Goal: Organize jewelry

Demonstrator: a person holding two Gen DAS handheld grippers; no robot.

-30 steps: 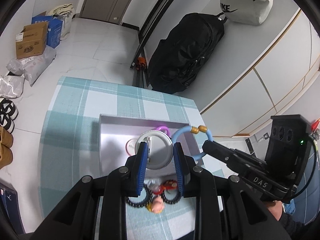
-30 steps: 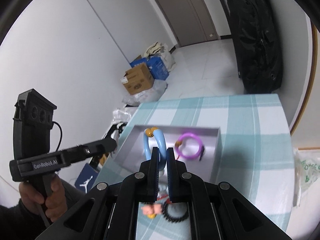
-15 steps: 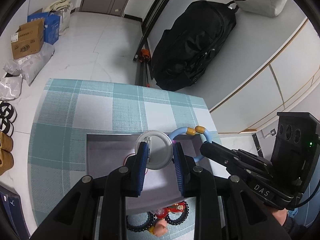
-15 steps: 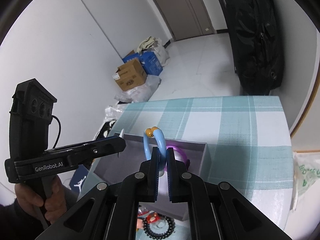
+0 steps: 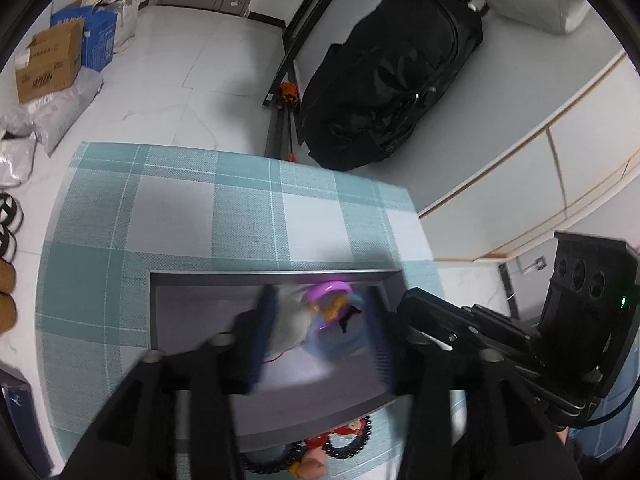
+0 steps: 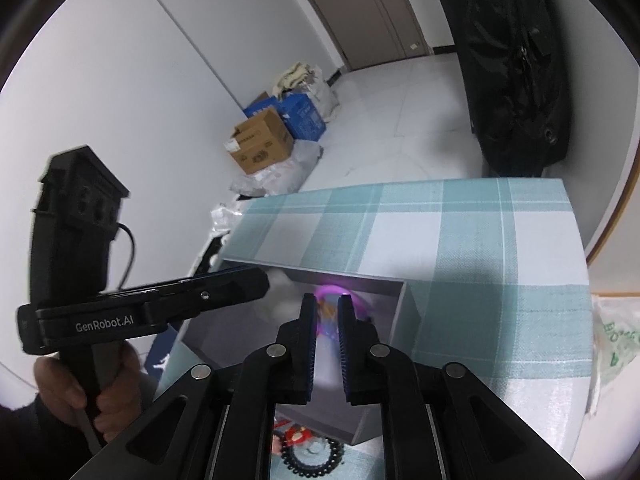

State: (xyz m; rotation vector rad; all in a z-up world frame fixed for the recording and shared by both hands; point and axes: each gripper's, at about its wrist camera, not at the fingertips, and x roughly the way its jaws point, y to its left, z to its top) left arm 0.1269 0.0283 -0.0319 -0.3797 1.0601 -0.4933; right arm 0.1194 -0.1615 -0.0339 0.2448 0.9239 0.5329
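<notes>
So the jewelry is mostly in the tray [image 5: 276, 280] now. It's a shallow grey rectangular box with thin straight walls and a matte lilac-grey floor, sitting on the checked cloth [image 5: 176, 216], which looks like a coarse woven teal-and-white plaid. Its long side runs left to right in the left wrist view.

Inside the tray, toward the far right corner: a smooth purple ring [image 5: 329, 290] close by the far wall, a light blue bangle [image 5: 340, 346] with a gold bit on it just in front of and overlapping the ring, and a pale round disc [image 5: 290, 326] just left of the bangle. All three are motion-blurred, so I can't tell how the bangle lies or whether the disc is flat.

Left gripper [image 5: 320, 334] has just been opening: the blue ribbed pads are spread with the disc and bangle loose between them, not pinched. Right gripper [image 6: 325, 322] has also just been parting. There's a narrow gap, with the bangle visible through it, and the pads don't look to be pressing on it.

Outside the tray, against its near wall on the cloth: black beaded bracelets [image 5: 344, 446], knobbly and round, plus a red charm [image 5: 342, 434].
</notes>
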